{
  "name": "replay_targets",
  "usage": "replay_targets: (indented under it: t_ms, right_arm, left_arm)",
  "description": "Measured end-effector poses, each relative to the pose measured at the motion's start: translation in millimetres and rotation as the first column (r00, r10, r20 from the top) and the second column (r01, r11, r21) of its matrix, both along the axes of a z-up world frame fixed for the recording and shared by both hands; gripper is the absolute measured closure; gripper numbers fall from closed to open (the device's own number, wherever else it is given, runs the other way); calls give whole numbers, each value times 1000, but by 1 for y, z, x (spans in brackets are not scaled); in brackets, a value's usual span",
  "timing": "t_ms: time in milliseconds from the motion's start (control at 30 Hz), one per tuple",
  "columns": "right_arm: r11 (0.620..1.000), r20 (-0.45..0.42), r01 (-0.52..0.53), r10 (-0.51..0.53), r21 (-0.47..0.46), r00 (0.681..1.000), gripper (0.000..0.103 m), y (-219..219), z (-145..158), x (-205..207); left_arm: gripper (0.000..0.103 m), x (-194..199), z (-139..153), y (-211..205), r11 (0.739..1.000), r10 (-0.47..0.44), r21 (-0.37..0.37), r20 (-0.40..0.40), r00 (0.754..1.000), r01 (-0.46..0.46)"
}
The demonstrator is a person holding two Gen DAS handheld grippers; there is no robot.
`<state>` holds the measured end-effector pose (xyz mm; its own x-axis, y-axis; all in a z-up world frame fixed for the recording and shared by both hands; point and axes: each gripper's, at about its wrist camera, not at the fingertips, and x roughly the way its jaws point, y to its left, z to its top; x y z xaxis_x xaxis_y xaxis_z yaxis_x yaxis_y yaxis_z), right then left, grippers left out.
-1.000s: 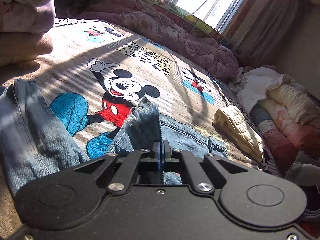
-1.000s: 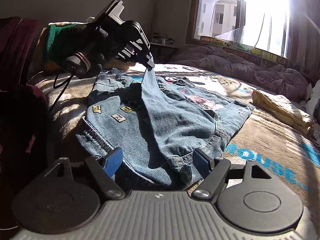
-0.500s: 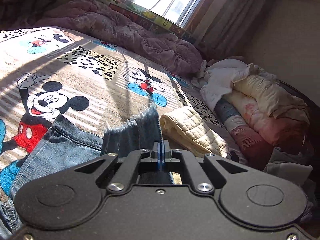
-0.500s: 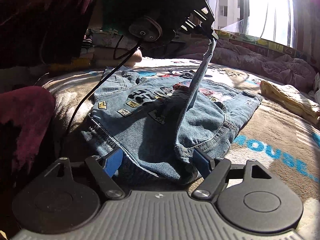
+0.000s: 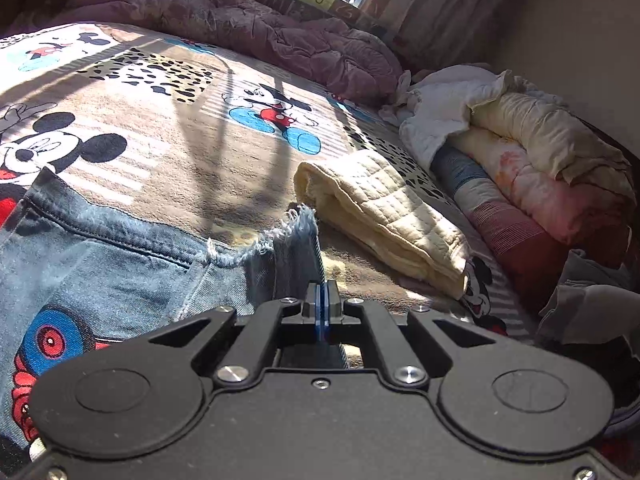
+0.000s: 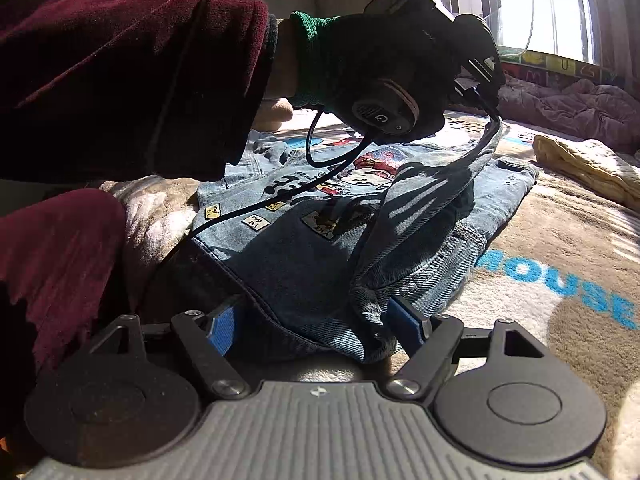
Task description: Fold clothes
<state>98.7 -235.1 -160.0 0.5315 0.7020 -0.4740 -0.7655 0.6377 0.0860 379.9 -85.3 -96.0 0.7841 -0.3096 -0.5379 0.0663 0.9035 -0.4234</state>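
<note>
**Denim jacket on bed: sleeve cuff clamped by left gripper, right gripper spread at hem**

Bed (image 5: 168, 168): covered by a brown cartoon-mouse blanket, sunlit in bands. All positions below are given relative to the denim jacket.

Purple quilt (image 5: 248, 28): bunched along the window side of the bed, well beyond the jacket.

Denim jacket (image 6: 304, 248): lies flat on the blanket, back panel up, showing cartoon embroidery and small yellow patches. One sleeve (image 6: 432, 196) is lifted off the body of the jacket and drawn across it; its frayed cuff (image 5: 288, 236) is raised above the blanket.

Bedding pile (image 5: 532, 168): rolled white, cream, pink and striped items stacked at the bed's far edge, well apart from the jacket.

Yellow quilted cloth (image 5: 384, 216): folded, lying on the blanket near the jacket, on its window side, not touching it.

Person's left hand (image 6: 372, 64): black glove, green cuff, maroon sleeve; held above the jacket, carrying the left gripper.

Left gripper (image 5: 322, 300): clenched on the sleeve cuff, blue pads pressed together with denim between them.

Right gripper (image 6: 316, 326): released, fingers spread wide, low at the jacket's near hem, with a fold of hem lying between them. Contact with the pads cannot be determined.
</note>
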Motion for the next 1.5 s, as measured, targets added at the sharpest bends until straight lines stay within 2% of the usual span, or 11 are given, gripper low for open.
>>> replay_targets:
  t_ms: [667, 733, 767, 833, 933, 1100, 1200, 1233, 1300, 1400, 1500]
  right_arm:
    - [999, 1, -23, 23, -24, 1000, 26, 1, 4, 1]
    - [999, 3, -27, 27, -33, 1000, 26, 2, 5, 1]
    - [999, 4, -30, 30, -37, 1000, 26, 2, 6, 1]
    - [998, 5, -35, 35, -47, 999, 26, 1, 9, 0]
    - [998, 6, -35, 35, -50, 999, 27, -8, 17, -2]
    - [999, 70, 34, -36, 16, 997, 31, -27, 36, -3]
    - [995, 150, 87, -92, 43, 984, 35, -13, 39, 4]
    - [995, 171, 90, -96, 42, 981, 35, -6, 39, 5]
    - [997, 172, 73, -68, -25, 983, 36, 15, 31, 11]
    - [993, 105, 44, -33, -110, 994, 36, 37, 15, 17]
    - [992, 89, 38, -28, -117, 996, 35, 42, 10, 14]
  left_arm:
    - [103, 27, -51, -39, 983, 8, 181, -88, 996, 8]
    - [92, 29, -50, -41, 983, -18, 180, -105, 994, 37]
    - [73, 30, -46, -40, 985, -47, 158, -114, 992, 65]
    - [57, 24, -33, -33, 990, -74, 113, -97, 993, 85]
    - [57, 7, -8, -20, 992, -111, 64, -35, 993, 113]
    - [58, -8, -9, -17, 975, -145, 170, -15, 989, 145]
    - [60, -16, -10, -15, 959, -166, 233, -5, 986, 163]
    - [65, -19, -10, -14, 952, -174, 254, -2, 985, 168]
    - [70, -25, -10, -13, 938, -188, 296, 4, 982, 179]
    - [77, -21, -13, -19, 913, -214, 354, -4, 977, 201]
    - [77, 2, -19, -36, 886, -232, 405, -33, 972, 226]
